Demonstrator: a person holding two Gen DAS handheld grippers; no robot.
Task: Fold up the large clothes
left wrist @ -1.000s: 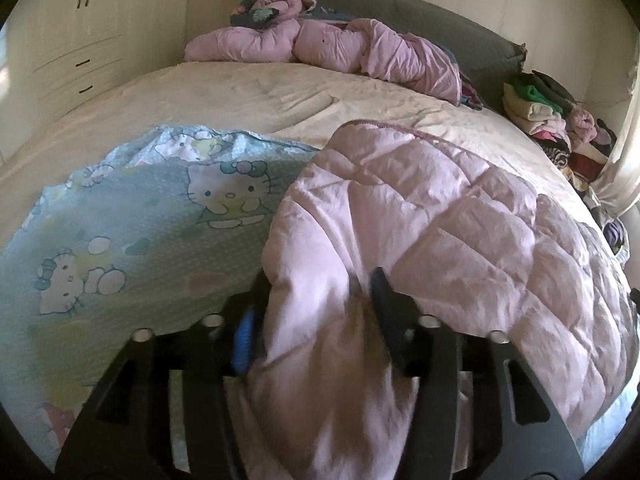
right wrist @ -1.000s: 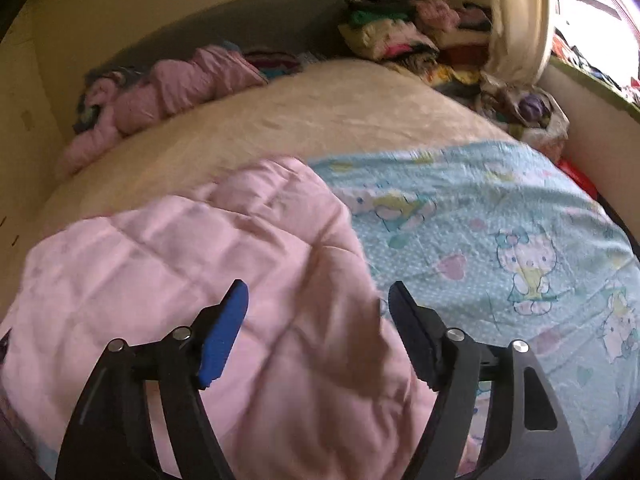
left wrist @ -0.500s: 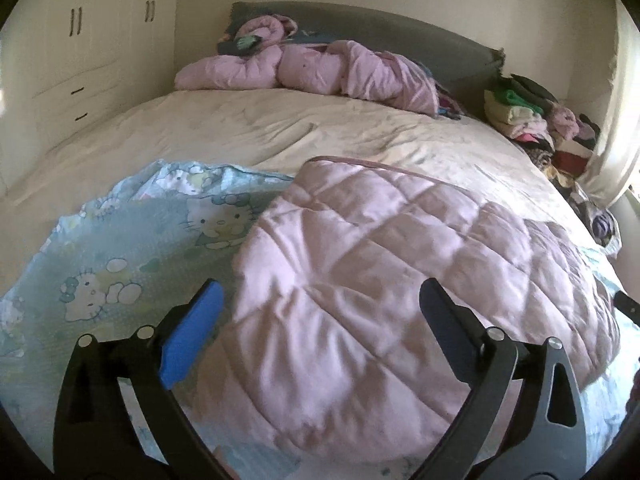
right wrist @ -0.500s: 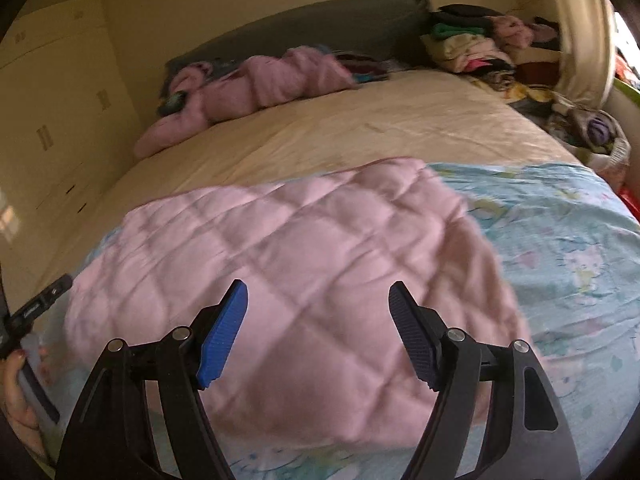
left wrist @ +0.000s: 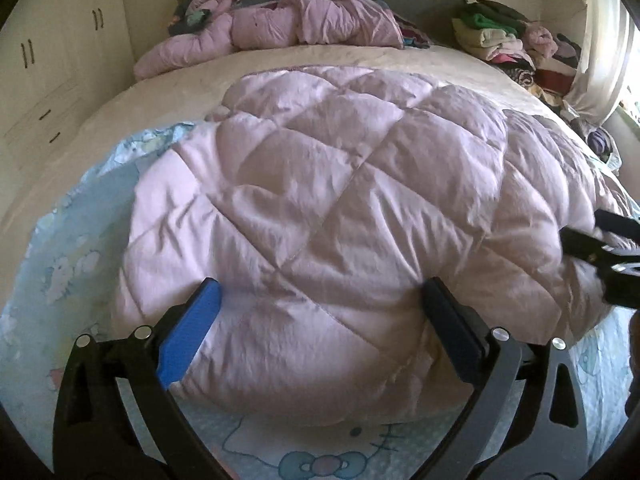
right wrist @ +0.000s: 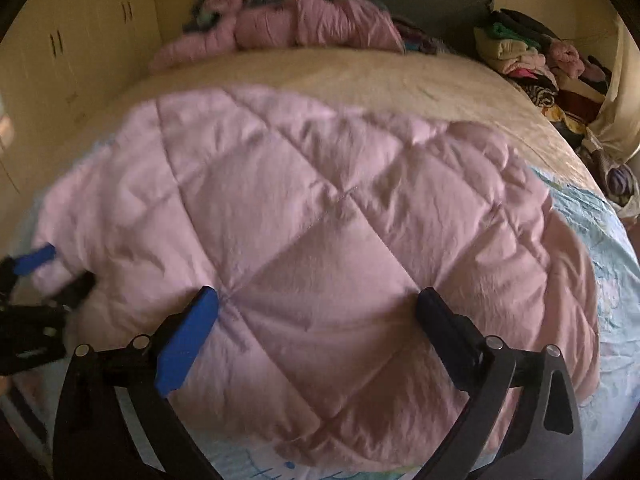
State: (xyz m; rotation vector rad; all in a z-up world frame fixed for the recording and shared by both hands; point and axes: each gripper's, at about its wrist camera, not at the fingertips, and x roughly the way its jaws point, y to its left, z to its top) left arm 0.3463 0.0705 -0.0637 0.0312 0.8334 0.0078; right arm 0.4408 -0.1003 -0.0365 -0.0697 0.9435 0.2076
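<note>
Step in hand: you have laid the pink quilted comforter over in a fold on the blue cartoon-print sheet; judged from its lie, the next fold has not begun.
Left gripper: jaws have just been opening and now stand spread wide; the comforter lies below and between them, pinched by neither pad.
Right gripper: jaws have just been opening, likewise spread wide, empty, above the near edge of the comforter.
Where the comforter is: flat on the near half of the bed, its near edge just inside the sheet's border.
Doing it well: take the two near corners, not the middle of the edge; bite through both layers so the lower one does not slide; carry both hands evenly, since the padded fabric looks bulky and likely to spring back.
Risk: you may catch the sheet beneath along with the comforter.
Count, grippers: two.
Count, pink quilted covers: two, one folded near you, one bunched pink bedding by the headboard.
Count, clothes stacks: one heap of folded clothes at the far right; items too many to count.
</note>
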